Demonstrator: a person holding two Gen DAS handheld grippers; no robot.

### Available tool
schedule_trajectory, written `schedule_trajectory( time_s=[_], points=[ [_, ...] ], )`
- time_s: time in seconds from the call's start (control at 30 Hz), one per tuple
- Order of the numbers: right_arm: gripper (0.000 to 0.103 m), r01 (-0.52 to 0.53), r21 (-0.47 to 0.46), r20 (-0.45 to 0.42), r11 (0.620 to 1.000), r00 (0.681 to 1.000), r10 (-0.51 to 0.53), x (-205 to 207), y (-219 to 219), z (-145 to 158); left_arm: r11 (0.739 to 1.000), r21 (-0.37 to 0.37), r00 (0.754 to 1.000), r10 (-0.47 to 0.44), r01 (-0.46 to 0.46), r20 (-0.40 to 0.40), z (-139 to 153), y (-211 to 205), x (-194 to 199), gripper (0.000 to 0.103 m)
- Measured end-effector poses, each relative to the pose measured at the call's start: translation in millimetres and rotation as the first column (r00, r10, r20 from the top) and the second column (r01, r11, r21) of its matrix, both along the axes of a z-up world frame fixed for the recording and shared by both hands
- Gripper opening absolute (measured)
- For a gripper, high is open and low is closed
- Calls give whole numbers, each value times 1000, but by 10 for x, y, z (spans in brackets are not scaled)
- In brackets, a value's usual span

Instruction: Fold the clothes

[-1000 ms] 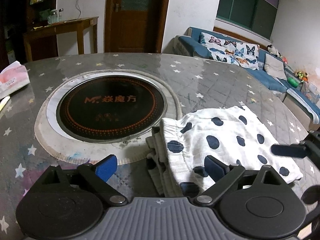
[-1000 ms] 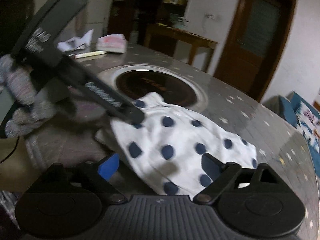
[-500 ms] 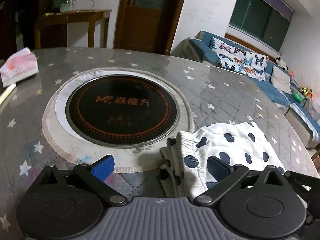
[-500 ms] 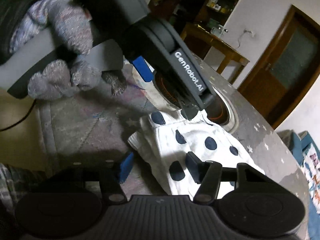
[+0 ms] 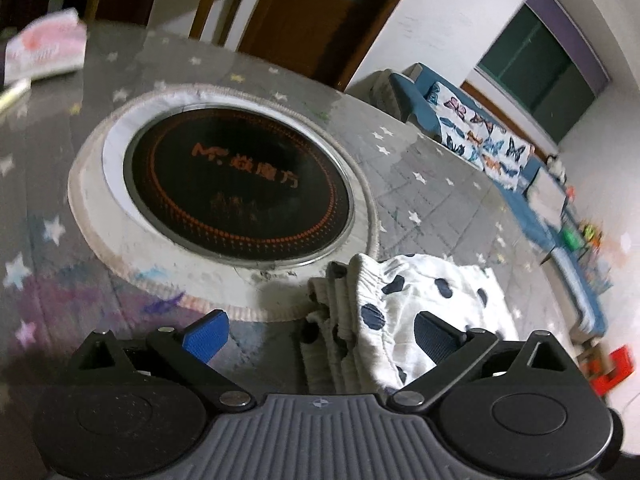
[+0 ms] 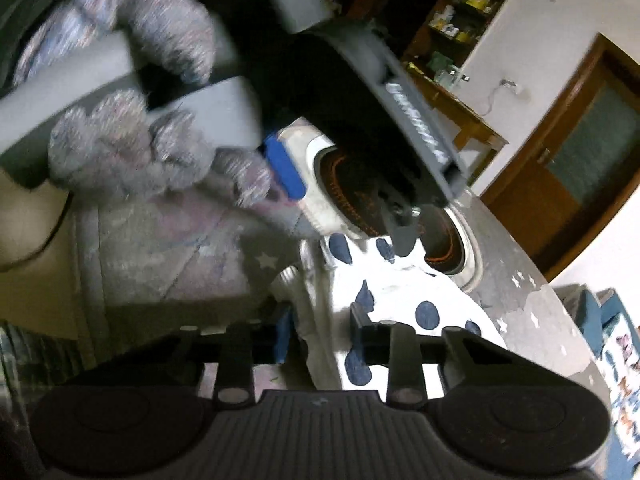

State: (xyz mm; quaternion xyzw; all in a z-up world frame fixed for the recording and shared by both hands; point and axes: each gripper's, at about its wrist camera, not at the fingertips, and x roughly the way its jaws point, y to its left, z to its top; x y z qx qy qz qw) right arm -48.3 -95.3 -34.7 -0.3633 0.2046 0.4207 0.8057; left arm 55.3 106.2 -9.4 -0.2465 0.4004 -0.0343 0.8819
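Observation:
A white garment with dark blue dots (image 5: 404,312) lies folded on the grey star-patterned table, its ribbed waistband edge facing left. My left gripper (image 5: 320,330) is open and hovers just above the waistband end. In the right wrist view the same garment (image 6: 384,300) lies ahead, and my right gripper (image 6: 320,332) has its jaws narrowed around the garment's near edge, with cloth between the pads. The left gripper's body and the gloved hand (image 6: 132,120) fill the upper left of that view.
A round black induction cooktop (image 5: 236,184) with a white rim is set into the table beyond the garment. A pink tissue pack (image 5: 44,50) lies at the far left. A blue sofa (image 5: 500,160) stands past the table's right edge.
My right gripper moved in low to the garment's near edge and its jaws closed in on the cloth. My left gripper tilted and shifted slightly closer over the waistband, still open.

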Motion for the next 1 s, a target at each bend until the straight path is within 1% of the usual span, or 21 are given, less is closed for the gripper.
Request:
schedule_trajectory(
  time_s=[0.13, 0.2, 0.33, 0.47, 0.6, 0.7, 0.8, 0.83, 0.87, 0.9, 0.97, 1.0],
  points=[
    [24, 37, 78, -47, 996, 998, -33, 89, -94, 101, 993, -110, 999, 43, -45, -23, -50, 68, -18, 101],
    [23, 57, 116, -71, 992, 996, -49, 134, -141, 151, 980, -181, 996, 75, -81, -39, -86, 102, -47, 101],
    [22, 83, 167, -103, 983, 992, -66, 218, -235, 230, 943, -306, 991, 117, -132, -67, -166, 135, -112, 101],
    [22, 100, 203, -132, 974, 989, -73, 265, -309, 266, 893, -419, 987, 138, -162, -87, -259, 137, -179, 103],
    [22, 118, 237, -162, 964, 984, -80, 274, -356, 297, 865, -473, 986, 142, -168, -91, -322, 139, -179, 103],
    [22, 112, 243, -164, 964, 984, -73, 265, -375, 292, 837, -521, 986, 134, -168, -103, -353, 120, -126, 103],
    [22, 107, 247, -164, 963, 984, -67, 233, -399, 296, 829, -536, 987, 126, -160, -101, -371, 82, -76, 102],
    [22, 105, 248, -165, 963, 984, -65, 232, -404, 294, 826, -541, 987, 123, -158, -101, -374, 74, -62, 98],
    [22, 103, 250, -165, 963, 984, -63, 232, -408, 292, 821, -549, 987, 122, -158, -101, -382, 74, -49, 92],
    [22, 100, 249, -164, 963, 985, -59, 236, -408, 287, 815, -557, 987, 120, -157, -103, -392, 75, -34, 89],
    [22, 91, 248, -161, 964, 986, -52, 258, -406, 279, 811, -563, 987, 118, -158, -106, -412, 93, -13, 76],
    [22, 87, 247, -162, 965, 986, -48, 256, -410, 272, 811, -563, 987, 118, -160, -110, -425, 101, -7, 74]
  ],
)
